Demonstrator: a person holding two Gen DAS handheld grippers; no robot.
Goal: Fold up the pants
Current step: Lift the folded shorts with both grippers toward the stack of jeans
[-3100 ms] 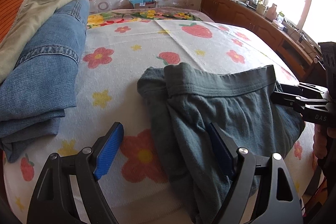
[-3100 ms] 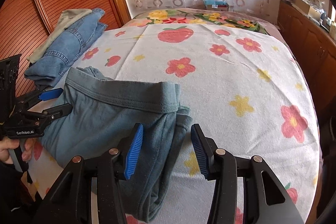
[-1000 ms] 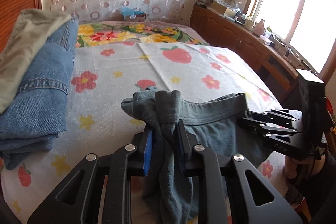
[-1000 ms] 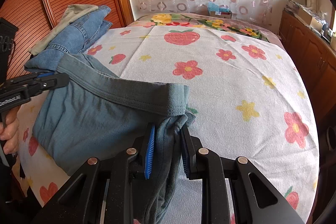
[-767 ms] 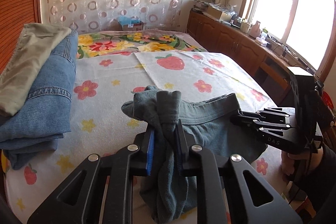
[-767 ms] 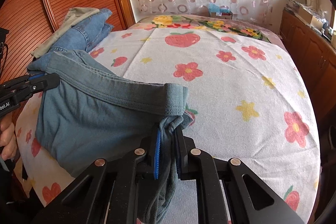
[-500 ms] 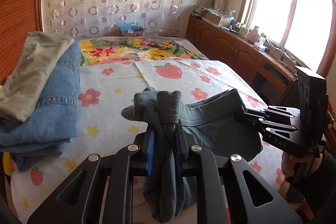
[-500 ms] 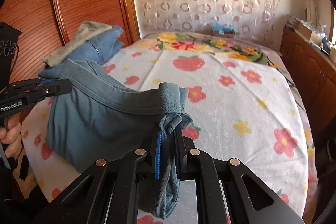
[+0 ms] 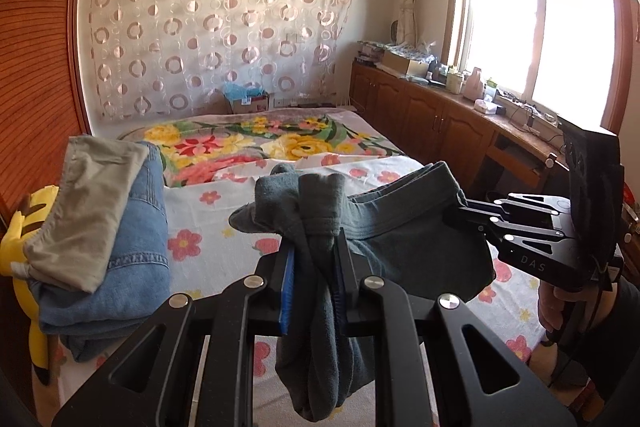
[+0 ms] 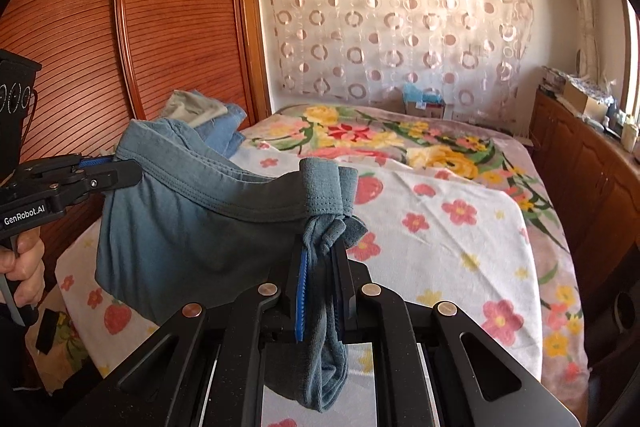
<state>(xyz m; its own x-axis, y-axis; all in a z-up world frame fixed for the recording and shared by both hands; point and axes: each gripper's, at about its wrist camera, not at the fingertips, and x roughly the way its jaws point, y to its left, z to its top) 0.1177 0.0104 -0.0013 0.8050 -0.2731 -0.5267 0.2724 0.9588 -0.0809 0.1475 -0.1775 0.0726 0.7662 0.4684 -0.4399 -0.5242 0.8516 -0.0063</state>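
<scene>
The grey-green pants [image 9: 400,239] hang in the air above the bed, stretched by the waistband between my two grippers. My left gripper [image 9: 314,263] is shut on one bunched end of the waistband. My right gripper [image 10: 322,267] is shut on the other end. The pants also show in the right wrist view [image 10: 180,223], with the legs hanging below. The right gripper appears in the left wrist view [image 9: 468,213], and the left gripper in the right wrist view [image 10: 120,167].
The bed [image 9: 212,227] has a flower and strawberry sheet [image 10: 460,239]. A stack of folded jeans with a beige garment on top [image 9: 108,227] lies at its left edge, with a yellow plush toy [image 9: 24,227] beside it. Wooden cabinets [image 9: 440,131] run along the right; a wardrobe [image 10: 120,27] stands left.
Both grippers closed on the waistband ends as the pants lay on the bed, then lifted them. The pants now hang clear above the sheet, higher than half a second ago.
</scene>
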